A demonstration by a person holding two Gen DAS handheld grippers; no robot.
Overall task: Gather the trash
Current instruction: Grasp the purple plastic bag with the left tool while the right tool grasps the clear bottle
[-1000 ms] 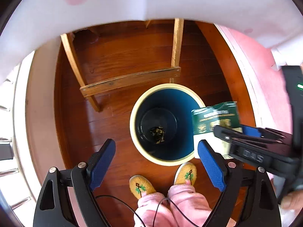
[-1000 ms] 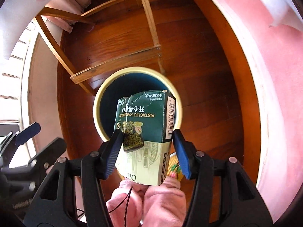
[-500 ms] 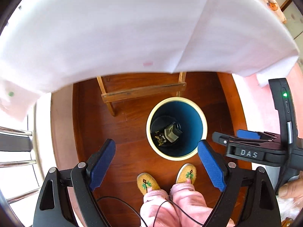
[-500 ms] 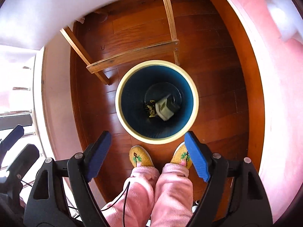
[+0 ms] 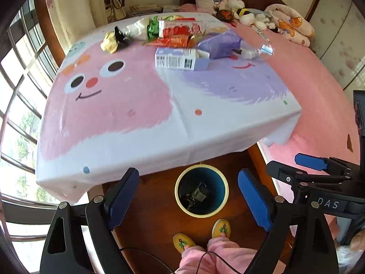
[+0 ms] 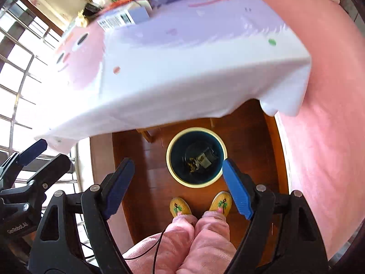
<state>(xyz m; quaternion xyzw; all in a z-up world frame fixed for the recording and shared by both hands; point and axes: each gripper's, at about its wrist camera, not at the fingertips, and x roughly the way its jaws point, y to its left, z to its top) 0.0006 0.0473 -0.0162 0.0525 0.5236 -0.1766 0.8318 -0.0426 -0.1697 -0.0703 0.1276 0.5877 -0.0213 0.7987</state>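
Both tongs, left [image 5: 187,202] and right [image 6: 178,187], hang released and empty above the bin [image 5: 180,194] on the floor; beyond, trash waits along the surface's [image 5: 159,132] far edge, where a light, stiff purple-and-white carton [image 5: 180,60] seems best gripped across its narrow flat sides.

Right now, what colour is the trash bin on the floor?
The trash bin is dark blue inside with a cream rim, clearest in the right wrist view.
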